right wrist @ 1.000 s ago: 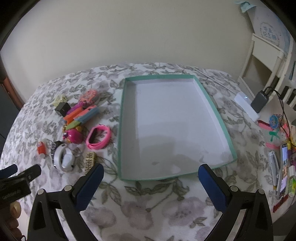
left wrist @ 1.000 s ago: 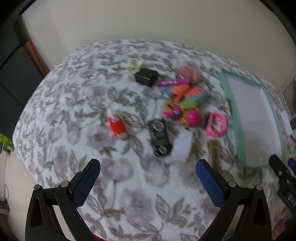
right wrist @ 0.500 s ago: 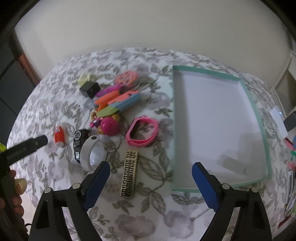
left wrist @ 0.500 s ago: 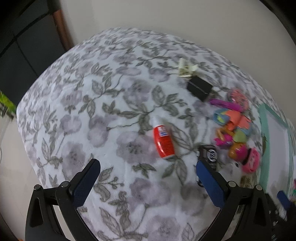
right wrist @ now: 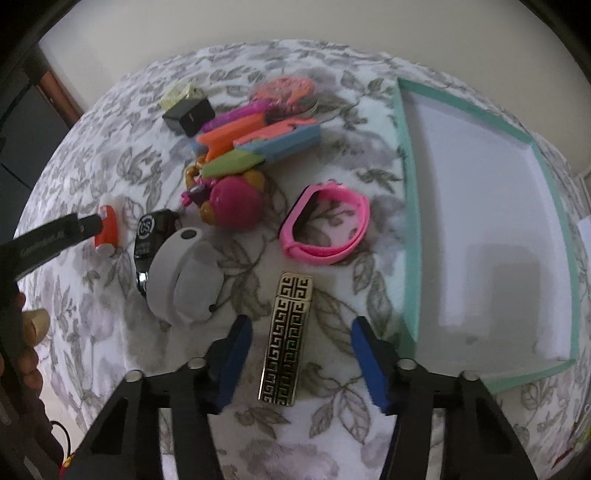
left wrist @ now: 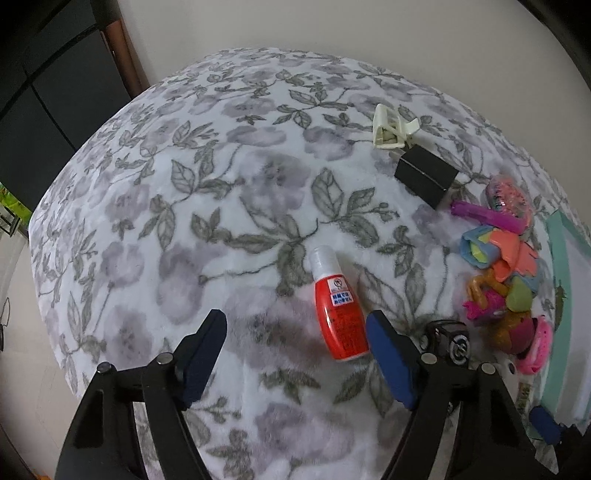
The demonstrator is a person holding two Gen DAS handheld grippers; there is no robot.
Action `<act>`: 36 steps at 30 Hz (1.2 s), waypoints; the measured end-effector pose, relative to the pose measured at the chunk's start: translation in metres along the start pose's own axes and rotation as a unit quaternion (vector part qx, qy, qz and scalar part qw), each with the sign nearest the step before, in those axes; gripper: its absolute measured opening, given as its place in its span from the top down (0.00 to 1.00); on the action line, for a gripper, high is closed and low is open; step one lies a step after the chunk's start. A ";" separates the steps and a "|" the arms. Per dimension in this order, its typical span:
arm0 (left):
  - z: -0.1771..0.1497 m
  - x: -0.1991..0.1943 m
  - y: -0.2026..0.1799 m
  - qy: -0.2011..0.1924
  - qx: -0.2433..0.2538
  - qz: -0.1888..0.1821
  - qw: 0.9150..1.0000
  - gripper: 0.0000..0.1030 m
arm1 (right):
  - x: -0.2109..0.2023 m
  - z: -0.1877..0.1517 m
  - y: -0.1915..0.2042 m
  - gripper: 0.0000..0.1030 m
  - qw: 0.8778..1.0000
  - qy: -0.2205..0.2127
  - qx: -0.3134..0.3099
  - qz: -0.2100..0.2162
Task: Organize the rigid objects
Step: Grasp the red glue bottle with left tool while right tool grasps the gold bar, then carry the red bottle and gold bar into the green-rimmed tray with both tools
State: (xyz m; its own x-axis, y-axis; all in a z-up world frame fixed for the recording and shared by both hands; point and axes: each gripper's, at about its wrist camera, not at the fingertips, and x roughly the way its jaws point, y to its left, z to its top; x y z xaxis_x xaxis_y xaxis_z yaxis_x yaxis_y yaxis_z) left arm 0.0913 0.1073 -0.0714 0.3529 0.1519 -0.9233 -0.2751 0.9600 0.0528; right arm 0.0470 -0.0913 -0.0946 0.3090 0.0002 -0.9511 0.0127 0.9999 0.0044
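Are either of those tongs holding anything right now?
No. The left tongs straddle the red bottle; the right tongs, the gold patterned case. Both were just closing, without contact.

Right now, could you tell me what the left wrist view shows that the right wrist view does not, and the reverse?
Only the left wrist view shows the red bottle's printed label and the cream clip sharply. Only the right wrist view shows the gold patterned case lying whole between its hand-held gripper's pads, the grey band, and the tray's whole white floor. Both show the black box, the pink band and the flowered cloth.

off-white wall (left wrist: pixel 332 26), dark cabinet (left wrist: pixel 48 85), floral cloth (left wrist: pixel 229 177)
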 end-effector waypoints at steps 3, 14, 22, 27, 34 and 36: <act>0.003 0.005 -0.001 -0.002 0.003 -0.006 1.000 0.36 | 0.008 0.000 0.002 0.56 1.000 0.011 -0.003 0.001; -0.004 0.015 -0.023 0.008 0.061 -0.004 0.998 0.64 | 0.011 -0.001 0.005 0.65 1.000 0.003 -0.008 -0.010; -0.004 0.018 -0.017 0.016 0.052 -0.022 0.998 0.74 | 0.004 -0.005 -0.005 0.79 1.000 0.004 0.007 0.001; 0.001 0.012 -0.010 0.015 0.036 -0.029 0.999 0.75 | 0.003 -0.005 -0.010 0.79 1.000 0.003 0.022 0.014; 0.015 -0.013 -0.005 -0.018 0.019 -0.050 0.998 0.75 | -0.019 0.002 -0.030 0.79 0.997 -0.022 0.055 0.049; 0.018 -0.027 -0.008 -0.030 0.017 -0.063 0.997 0.75 | -0.033 0.005 -0.037 0.79 0.995 -0.041 0.065 0.059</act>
State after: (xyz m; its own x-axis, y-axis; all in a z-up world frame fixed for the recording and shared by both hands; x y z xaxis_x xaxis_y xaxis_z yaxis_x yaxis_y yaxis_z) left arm 0.1004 0.1003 -0.0400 0.4353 0.0421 -0.8993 -0.1946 0.9797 -0.0483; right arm 0.0414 -0.1281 -0.0620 0.3918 0.1122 -0.9132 0.0924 0.9827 0.1603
